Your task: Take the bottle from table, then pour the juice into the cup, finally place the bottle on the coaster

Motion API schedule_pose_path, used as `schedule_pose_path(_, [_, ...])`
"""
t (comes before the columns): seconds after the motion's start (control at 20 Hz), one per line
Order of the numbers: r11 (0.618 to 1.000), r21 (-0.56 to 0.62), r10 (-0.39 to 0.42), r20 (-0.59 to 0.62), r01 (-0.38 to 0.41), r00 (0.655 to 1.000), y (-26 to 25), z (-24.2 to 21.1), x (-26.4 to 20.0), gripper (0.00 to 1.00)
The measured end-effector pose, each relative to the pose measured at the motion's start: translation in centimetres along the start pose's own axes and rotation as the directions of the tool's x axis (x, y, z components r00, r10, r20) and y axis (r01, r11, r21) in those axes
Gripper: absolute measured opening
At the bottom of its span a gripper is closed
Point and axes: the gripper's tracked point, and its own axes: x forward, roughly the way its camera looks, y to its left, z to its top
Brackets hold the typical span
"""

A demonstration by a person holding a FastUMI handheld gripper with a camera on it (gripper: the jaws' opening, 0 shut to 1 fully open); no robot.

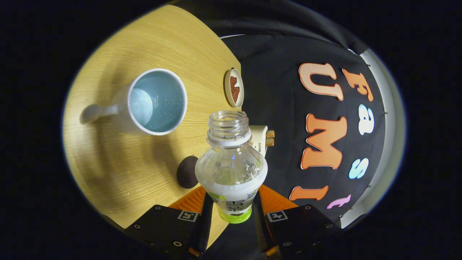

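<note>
A clear plastic bottle (pixel 231 159) with no cap and a white and green label sits between my fingers, and my gripper (pixel 232 206) is shut on it. The whole view is rolled sideways, so the bottle is tilted with its open mouth pointing past the cup's rim. A white cup (pixel 155 102) with a pale blue inside stands on the wooden table (pixel 119 169), just beyond the bottle's mouth and to one side. A dark round coaster (pixel 187 172) lies on the table right beside the bottle's shoulder, partly hidden by it.
A small round dish (pixel 234 87) with something brown in it stands at the table's edge. A white object (pixel 260 140) with brown bits shows behind the bottle's neck. Small droplets speckle the table near the cup. The black cloth wall (pixel 274 108) lies beyond the table's edge.
</note>
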Motion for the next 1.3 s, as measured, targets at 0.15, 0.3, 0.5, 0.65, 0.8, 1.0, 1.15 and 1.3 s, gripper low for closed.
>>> schedule_pose_path(0.15, [0.999,-0.039,0.01,0.018,-0.009,1.0,-0.2,0.0,-0.1,0.54])
schedule_pose_path(0.3, [0.997,-0.075,0.012,0.03,-0.01,0.999,-0.2,0.4,-0.2,0.54])
schedule_pose_path(0.5, [0.993,-0.115,0.024,0.044,-0.019,0.999,-0.2,0.4,-0.1,0.54])
schedule_pose_path(0.65, [0.991,-0.134,0.03,0.047,-0.023,0.998,-0.4,0.4,0.1,0.54])
schedule_pose_path(0.8, [0.989,-0.147,0.033,0.05,-0.025,0.998,-0.4,0.5,-0.1,0.54])
schedule_pose_path(1.0, [0.984,-0.177,0.021,0.065,-0.01,0.998,-0.8,0.7,-0.4,0.54])
schedule_pose_path(1.15, [0.98,-0.201,0.023,0.069,-0.009,0.997,-1.8,0.5,-0.1,0.54])
schedule_pose_path(1.3, [0.976,-0.217,0.019,0.07,-0.004,0.997,-2.1,0.4,-0.1,0.54])
